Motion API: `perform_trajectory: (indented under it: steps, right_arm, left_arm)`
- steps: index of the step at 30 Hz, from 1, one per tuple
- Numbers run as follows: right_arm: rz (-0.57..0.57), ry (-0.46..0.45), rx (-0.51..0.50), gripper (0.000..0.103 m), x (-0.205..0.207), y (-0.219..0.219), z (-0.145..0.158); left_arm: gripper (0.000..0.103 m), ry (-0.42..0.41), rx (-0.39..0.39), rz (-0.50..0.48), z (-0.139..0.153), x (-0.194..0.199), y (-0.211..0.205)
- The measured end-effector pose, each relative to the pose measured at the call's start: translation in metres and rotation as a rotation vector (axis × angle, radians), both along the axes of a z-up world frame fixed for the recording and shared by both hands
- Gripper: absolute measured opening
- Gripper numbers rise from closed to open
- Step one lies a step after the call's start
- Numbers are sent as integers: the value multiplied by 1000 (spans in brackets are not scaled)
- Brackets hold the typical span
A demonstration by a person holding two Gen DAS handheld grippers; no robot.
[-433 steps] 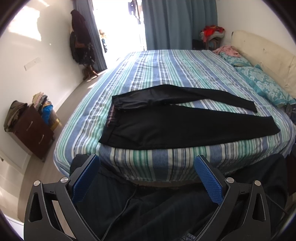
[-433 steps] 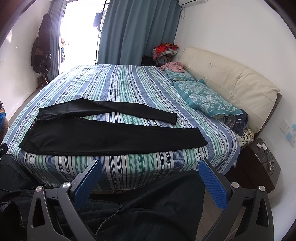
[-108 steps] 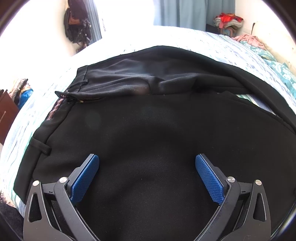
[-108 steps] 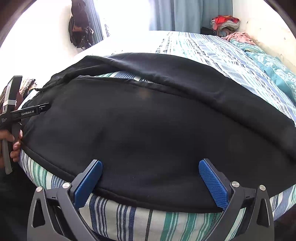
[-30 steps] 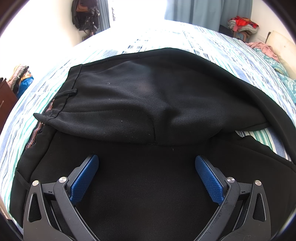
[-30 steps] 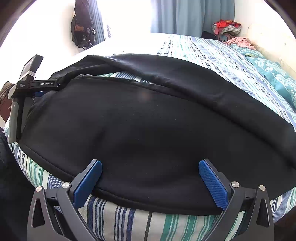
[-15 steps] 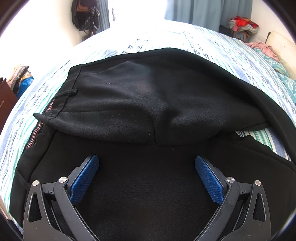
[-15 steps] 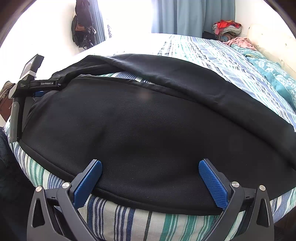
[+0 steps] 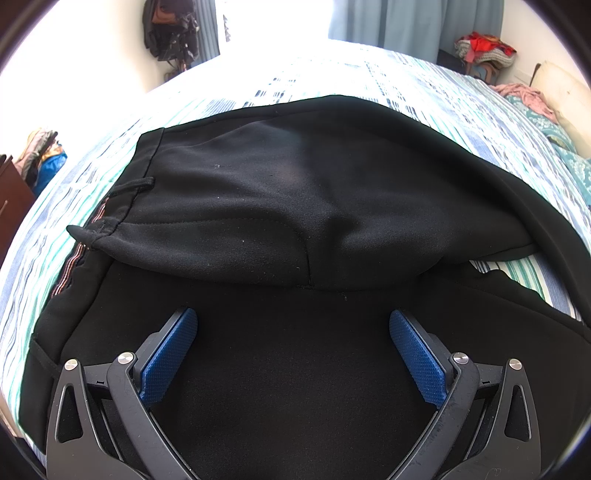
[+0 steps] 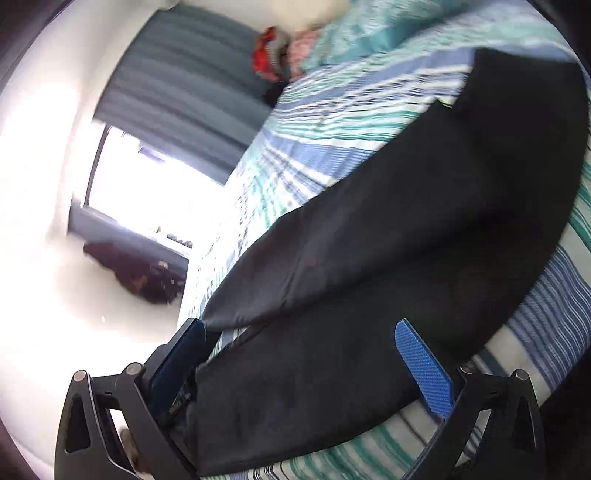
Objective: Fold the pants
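Black pants (image 9: pixel 295 192) lie on the striped bed (image 9: pixel 332 74), with the far half of the waist folded toward me over the near half. The waistband (image 9: pixel 110 206) is at the left. My left gripper (image 9: pixel 293 347) hovers open just above the near fabric, nothing between its pads. The right wrist view is blurred and rolled. It shows both legs of the pants (image 10: pixel 406 229) running up to the right across the bed (image 10: pixel 295 147). My right gripper (image 10: pixel 303 354) stands wide with its jaws closing. The near leg's cloth lies between the fingers, and the pads do not press on it.
A blue curtain (image 9: pixel 406 26) and a bright window are beyond the bed. A heap of red clothes (image 9: pixel 484 44) and teal pillows (image 9: pixel 565 147) lie at the far right. A brown dresser (image 9: pixel 11 199) stands at the left. Dark coats (image 9: pixel 170 26) hang on the wall.
The right gripper has rolled sharply and swept sideways along the pants toward the legs, and its view is now tilted and blurred. The left gripper and the folded waist have not moved.
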State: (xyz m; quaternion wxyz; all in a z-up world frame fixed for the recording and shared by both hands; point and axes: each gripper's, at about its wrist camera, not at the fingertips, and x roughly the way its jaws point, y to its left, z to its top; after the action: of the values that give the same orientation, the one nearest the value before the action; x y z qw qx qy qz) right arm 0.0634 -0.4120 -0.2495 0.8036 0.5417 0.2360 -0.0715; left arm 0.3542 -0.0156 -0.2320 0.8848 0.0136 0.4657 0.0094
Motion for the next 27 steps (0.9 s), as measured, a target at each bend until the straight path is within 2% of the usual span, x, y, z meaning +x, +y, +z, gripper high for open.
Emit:
perform_trajectory:
  steps: [2, 9, 13, 14, 16, 17, 18, 19, 20, 21, 22, 24, 25, 27]
  right_arm:
    - [-46, -13, 44, 95, 1, -16, -9]
    - [-192, 11, 59, 92, 4, -43, -14]
    - [-179, 46, -1, 92, 8, -47, -7]
    - [-173, 51, -12, 89, 9, -48, -6]
    - [-175, 70, -41, 75, 11, -52, -4]
    - [-180, 85, -54, 55, 11, -54, -4]
    - [-184, 90, -61, 21, 11, -57, -5]
    - [-190, 105, -62, 8, 11, -61, -5]
    - [-196, 111, -66, 6, 11, -64, -4]
    - [-199, 90, -70, 6, 10, -66, 1]
    - [-195, 65, -89, 6, 9, -66, 9]
    - [-172, 16, -183, 6, 7, -60, 35]
    - [-160, -6, -233, 6, 6, -57, 47]
    - [-137, -38, -313, 6, 5, -51, 63]
  left_arm:
    - [103, 0, 0, 0, 0, 0, 0]
    - [103, -1, 5, 0, 1, 1, 0]
    - [103, -2, 6, 0, -1, 0, 0]
    - [103, 1, 9, 0, -1, 0, -1]
    - [103, -2, 11, 4, -1, -1, -2]
    - [103, 2, 11, 4, -2, 1, -3]
    - [103, 14, 8, 6, -1, 2, -3]
    - [103, 53, 11, 3, 1, 5, -3]
    - [102, 110, 10, 3, 7, 7, -4]
    - [101, 147, -12, 20, 17, 8, -4]
    - [100, 137, -76, 20, 32, 6, -3]
    - [101, 49, -253, -14, 68, 11, 0]
    - [101, 37, -310, -11, 81, 23, 1]
    - [101, 62, -414, 11, 93, 60, 2]
